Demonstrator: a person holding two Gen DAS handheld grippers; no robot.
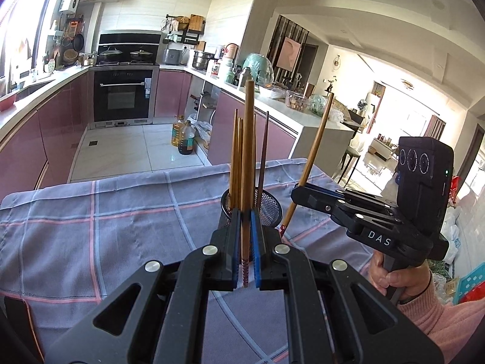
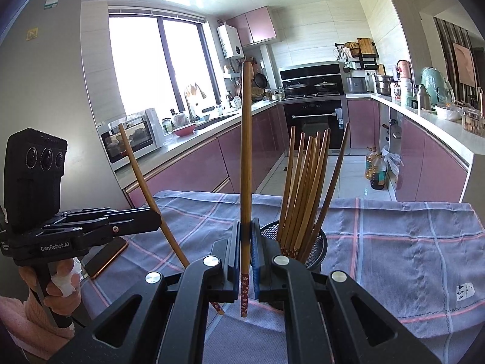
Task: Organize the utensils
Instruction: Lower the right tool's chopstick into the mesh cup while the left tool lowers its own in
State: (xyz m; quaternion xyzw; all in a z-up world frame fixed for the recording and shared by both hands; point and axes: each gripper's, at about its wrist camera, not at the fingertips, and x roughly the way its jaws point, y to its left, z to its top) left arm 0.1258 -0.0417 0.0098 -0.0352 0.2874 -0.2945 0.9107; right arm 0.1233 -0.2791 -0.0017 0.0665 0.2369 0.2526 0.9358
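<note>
Plaid cloth (image 1: 121, 227) on kitchen table; both grippers (image 1: 246, 221) (image 2: 250, 233) clamp chopsticks (image 1: 248, 163) (image 2: 246, 163).

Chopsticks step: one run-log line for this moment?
left tongs: shut on chopstick | right tongs: shut on chopstick | mesh holder: chopsticks standing inside | surface: checked cloth

Two grippers, left (image 1: 246, 233) and right (image 2: 246, 236), each clamp one chopstick (image 1: 249, 151) (image 2: 246, 151). One mesh holder (image 2: 315, 242) holds about eight more chopsticks (image 2: 306, 188). Two oil bottles (image 2: 376, 166) on the far floor.
</note>
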